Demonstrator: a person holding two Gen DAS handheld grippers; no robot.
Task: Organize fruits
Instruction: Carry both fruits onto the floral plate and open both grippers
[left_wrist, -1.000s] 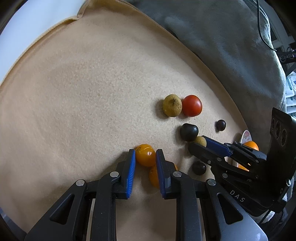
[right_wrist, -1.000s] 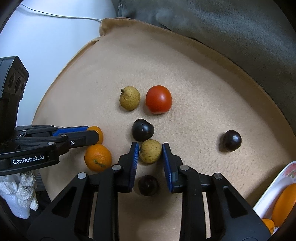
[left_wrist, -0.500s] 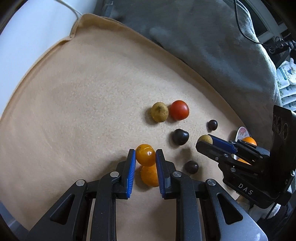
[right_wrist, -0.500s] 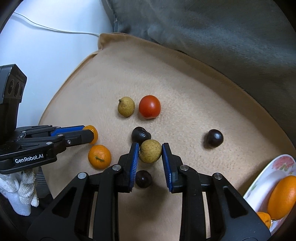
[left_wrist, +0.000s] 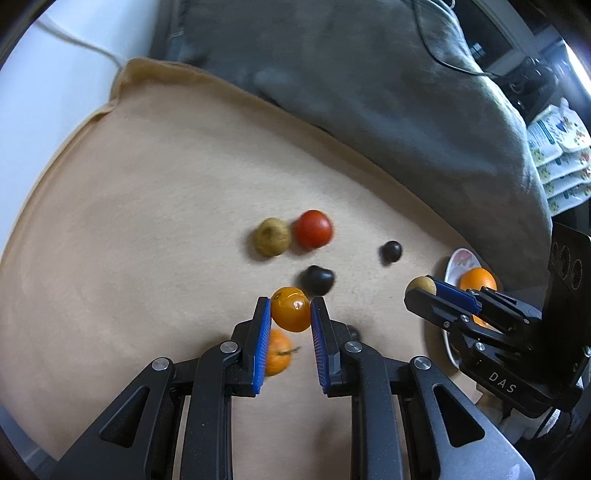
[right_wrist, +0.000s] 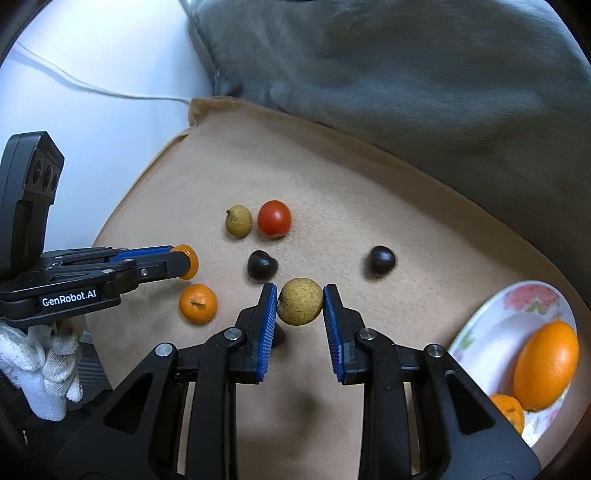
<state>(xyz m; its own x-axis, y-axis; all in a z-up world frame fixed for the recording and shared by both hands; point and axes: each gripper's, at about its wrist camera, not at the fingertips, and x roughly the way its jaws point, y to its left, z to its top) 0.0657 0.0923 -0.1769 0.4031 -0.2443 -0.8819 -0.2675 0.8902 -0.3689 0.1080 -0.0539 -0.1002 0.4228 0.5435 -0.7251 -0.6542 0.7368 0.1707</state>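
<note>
The right gripper (right_wrist: 300, 300) clamps a tan round fruit (right_wrist: 300, 301) between its blue jaws, above the beige cloth (right_wrist: 332, 177). At nine o'clock the left gripper (right_wrist: 184, 263) pinches a small orange fruit (right_wrist: 190, 260). A mandarin (right_wrist: 198, 303) lies below it. At four o'clock a flowered plate (right_wrist: 495, 325) holds a large orange (right_wrist: 546, 363).

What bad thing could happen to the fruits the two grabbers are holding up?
1. The left gripper pinches a small shiny orange fruit only at its tips. It is round and smooth, so it might slip out and roll.
2. The right gripper grips a round tan fruit the same way. A drop could knock the dark fruit just beyond it.
3. The flowered plate sits at the edge of the tan cloth, so fruit put there might roll off.
</note>
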